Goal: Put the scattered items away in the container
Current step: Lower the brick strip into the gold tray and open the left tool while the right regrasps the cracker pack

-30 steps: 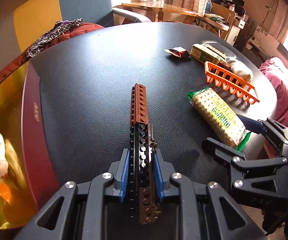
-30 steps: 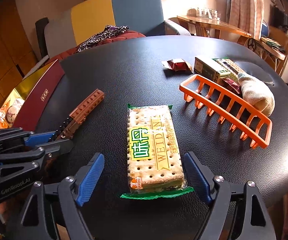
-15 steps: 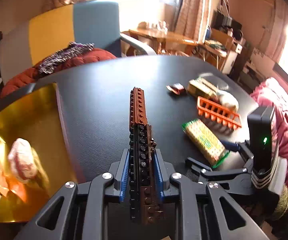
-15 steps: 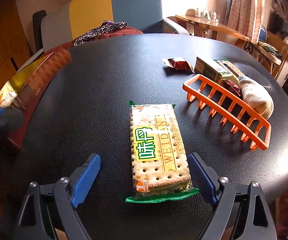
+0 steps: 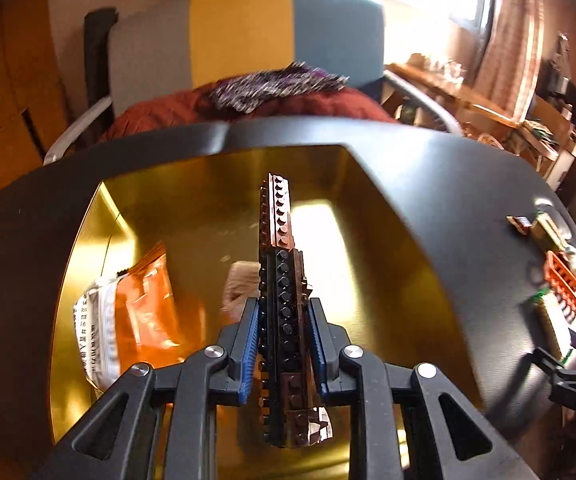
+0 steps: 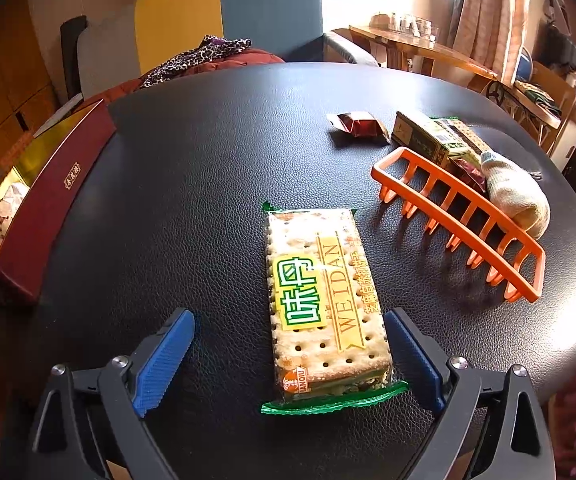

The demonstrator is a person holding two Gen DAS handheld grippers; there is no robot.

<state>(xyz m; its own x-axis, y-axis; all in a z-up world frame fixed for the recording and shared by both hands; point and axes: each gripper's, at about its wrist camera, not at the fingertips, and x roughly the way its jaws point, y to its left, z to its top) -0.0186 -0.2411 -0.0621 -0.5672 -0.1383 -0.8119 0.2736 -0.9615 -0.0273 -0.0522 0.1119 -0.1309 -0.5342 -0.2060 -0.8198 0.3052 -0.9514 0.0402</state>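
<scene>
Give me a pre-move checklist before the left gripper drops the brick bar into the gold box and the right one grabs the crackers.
1. Left gripper shut on brick bar: ok.
2. Bar over gold box: ok.
3. Landing spot free of orange packet: cannot tell.
4. Right gripper open: ok.
5. Cracker pack between its fingers: ok.
6. Orange rack apart from pack: ok.

My left wrist view looks steeply down from close above the gold-lined box (image 5: 388,264), toward the chair (image 5: 247,40). My right wrist view sits low over the desk (image 6: 207,184), facing across it. Both catch the orange rack (image 6: 460,224) and that box
</scene>
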